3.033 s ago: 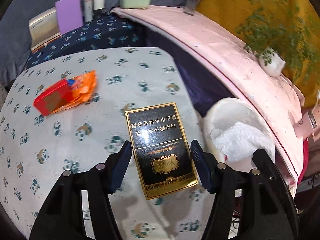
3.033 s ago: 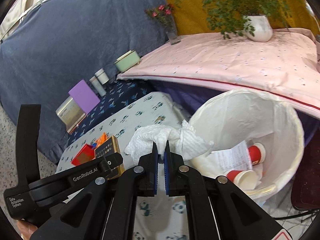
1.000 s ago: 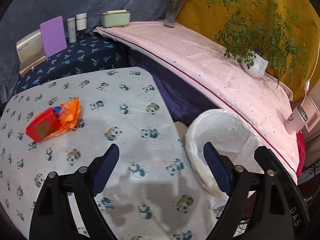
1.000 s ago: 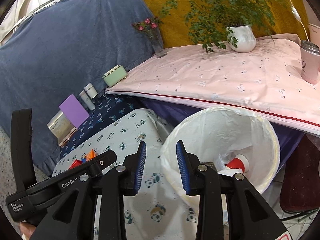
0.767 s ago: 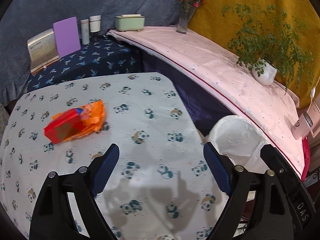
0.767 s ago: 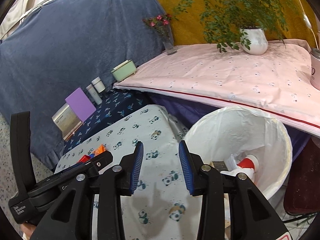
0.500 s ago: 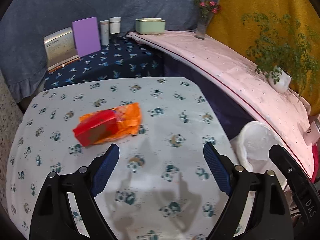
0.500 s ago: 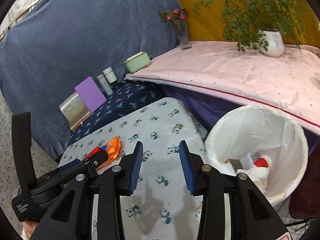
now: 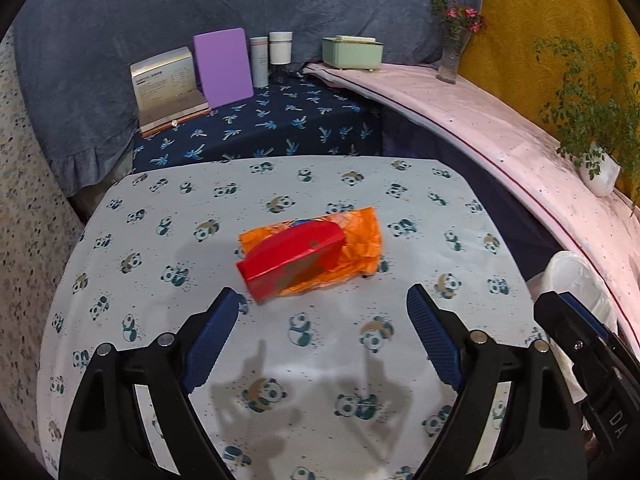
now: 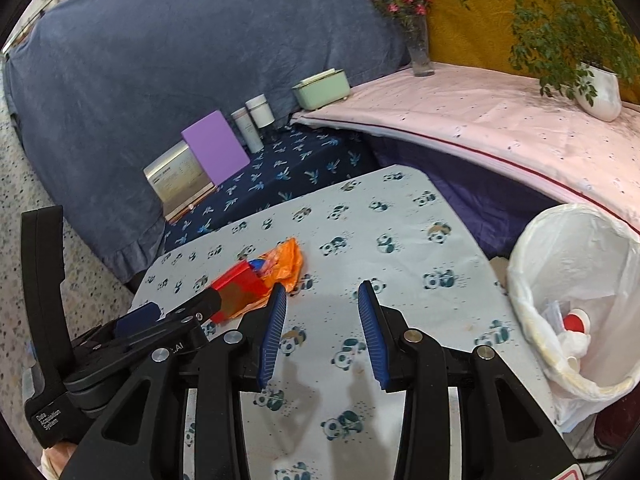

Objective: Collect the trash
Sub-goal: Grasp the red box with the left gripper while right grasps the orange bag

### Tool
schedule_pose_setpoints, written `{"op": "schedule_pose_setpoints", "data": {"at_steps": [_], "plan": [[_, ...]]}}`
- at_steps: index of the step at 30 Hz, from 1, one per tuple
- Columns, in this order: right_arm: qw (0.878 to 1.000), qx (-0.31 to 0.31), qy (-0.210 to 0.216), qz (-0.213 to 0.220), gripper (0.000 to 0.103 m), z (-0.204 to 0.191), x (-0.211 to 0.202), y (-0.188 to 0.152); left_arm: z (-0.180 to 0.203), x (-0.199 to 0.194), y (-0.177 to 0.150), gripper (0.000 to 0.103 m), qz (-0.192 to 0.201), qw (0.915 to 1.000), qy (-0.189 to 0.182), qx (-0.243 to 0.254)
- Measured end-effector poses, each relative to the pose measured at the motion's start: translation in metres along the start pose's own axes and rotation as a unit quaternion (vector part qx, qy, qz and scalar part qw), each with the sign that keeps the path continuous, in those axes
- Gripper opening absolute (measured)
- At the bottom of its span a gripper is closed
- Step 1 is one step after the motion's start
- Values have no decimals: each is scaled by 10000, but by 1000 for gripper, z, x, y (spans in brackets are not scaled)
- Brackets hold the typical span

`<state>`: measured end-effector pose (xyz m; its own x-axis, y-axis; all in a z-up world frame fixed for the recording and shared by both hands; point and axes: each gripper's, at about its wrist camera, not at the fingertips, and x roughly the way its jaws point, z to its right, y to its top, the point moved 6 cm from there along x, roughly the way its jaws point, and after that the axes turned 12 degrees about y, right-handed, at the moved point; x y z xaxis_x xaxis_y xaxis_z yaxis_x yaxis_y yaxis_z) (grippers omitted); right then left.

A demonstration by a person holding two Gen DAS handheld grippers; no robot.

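Lying just beyond the open left claw [image 9: 324, 304]: red box [image 9: 292, 258].

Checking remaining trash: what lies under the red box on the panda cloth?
The red box rests on a crumpled orange wrapper, with a blue bit showing behind it. Whatever else the box covers is hidden.

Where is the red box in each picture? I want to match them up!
Left wrist view: the red box lies mid-frame on the orange wrapper, just beyond the open left gripper.
Right wrist view: the red box sits left of centre.
Shared landmark: the purple board at the back.
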<state>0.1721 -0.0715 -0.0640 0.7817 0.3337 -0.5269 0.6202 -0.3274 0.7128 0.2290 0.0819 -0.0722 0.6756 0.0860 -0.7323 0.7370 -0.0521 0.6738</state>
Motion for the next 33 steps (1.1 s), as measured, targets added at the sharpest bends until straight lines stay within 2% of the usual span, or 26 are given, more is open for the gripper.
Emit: {"op": "schedule_pose_setpoints", "data": {"at_steps": [9, 18, 21, 24, 27, 29, 33], "plan": [[9996, -24, 85, -275, 37, -12, 38, -4, -26, 36, -6, 82, -120, 9998, 73, 118], [9973, 58, 229, -691, 37, -11, 95, -11, -36, 79, -2, 80, -147, 9990, -204, 364], [9967, 55, 240, -775, 37, -11, 113, -10, -35, 89, 1, 69, -239, 9983, -400, 340], [9961, 88, 272, -836, 37, -10, 131, -7, -30, 99, 0, 54, -378, 9968, -575, 400], [9957, 127, 268, -882, 37, -6, 145, -4, -25, 104, -2, 36, -448, 9953, -693, 505], [9953, 144, 258, -926, 37, -3, 154, -4, -22, 105, -4, 19, -480, 9946, -731, 551], [9944, 140, 251, -1020, 37, -1, 168, -5, -23, 104, -6, 11, -486, 9941, -822, 521]]}}
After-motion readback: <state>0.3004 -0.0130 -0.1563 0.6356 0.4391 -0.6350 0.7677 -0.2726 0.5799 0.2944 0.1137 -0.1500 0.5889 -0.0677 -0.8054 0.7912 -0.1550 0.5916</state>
